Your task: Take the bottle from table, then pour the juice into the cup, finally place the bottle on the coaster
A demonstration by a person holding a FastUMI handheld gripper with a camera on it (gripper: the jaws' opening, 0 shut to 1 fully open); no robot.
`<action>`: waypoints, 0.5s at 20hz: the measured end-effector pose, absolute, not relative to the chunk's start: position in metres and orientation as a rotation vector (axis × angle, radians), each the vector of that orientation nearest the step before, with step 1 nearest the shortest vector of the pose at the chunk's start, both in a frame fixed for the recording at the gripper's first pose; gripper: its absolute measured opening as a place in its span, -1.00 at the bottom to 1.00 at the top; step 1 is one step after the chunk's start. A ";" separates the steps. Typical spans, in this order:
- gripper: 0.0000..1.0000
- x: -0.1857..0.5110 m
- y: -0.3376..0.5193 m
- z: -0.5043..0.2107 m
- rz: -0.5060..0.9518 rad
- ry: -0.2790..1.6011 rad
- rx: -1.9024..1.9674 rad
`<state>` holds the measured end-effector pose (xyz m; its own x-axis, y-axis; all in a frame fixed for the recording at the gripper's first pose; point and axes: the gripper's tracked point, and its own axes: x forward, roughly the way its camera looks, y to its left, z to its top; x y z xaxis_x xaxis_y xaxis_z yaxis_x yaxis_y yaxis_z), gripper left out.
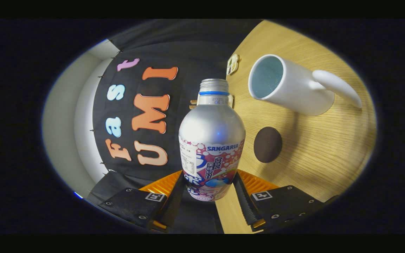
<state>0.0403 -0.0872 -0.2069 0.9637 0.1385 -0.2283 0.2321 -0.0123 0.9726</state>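
Observation:
A silver bottle (211, 140) with a pink and blue label and a blue neck ring sits between my fingers, its open threaded mouth pointing away from me. My gripper (209, 191) is shut on the bottle's lower body, one finger pressing each side. The whole scene is rolled sideways, so the bottle is tilted over relative to the table. A white cup (287, 86) with a curved handle stands on the wooden table (315, 147) beyond the bottle, its pale blue inside open. A dark brown round coaster (267, 144) lies on the table just beside the bottle, nearer than the cup.
A small cream tile-like object (233, 64) lies on the table beyond the cup, near the far edge. The booth's black cloth wall and a white wall panel stand behind the bottle. The table's edge runs just under the bottle.

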 end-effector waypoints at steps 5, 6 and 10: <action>0.49 0.040 -0.092 -0.201 -0.093 0.279 1.697; 0.49 0.040 -0.092 -0.201 -0.097 0.278 1.713; 0.49 0.046 -0.097 -0.197 -0.108 0.251 1.793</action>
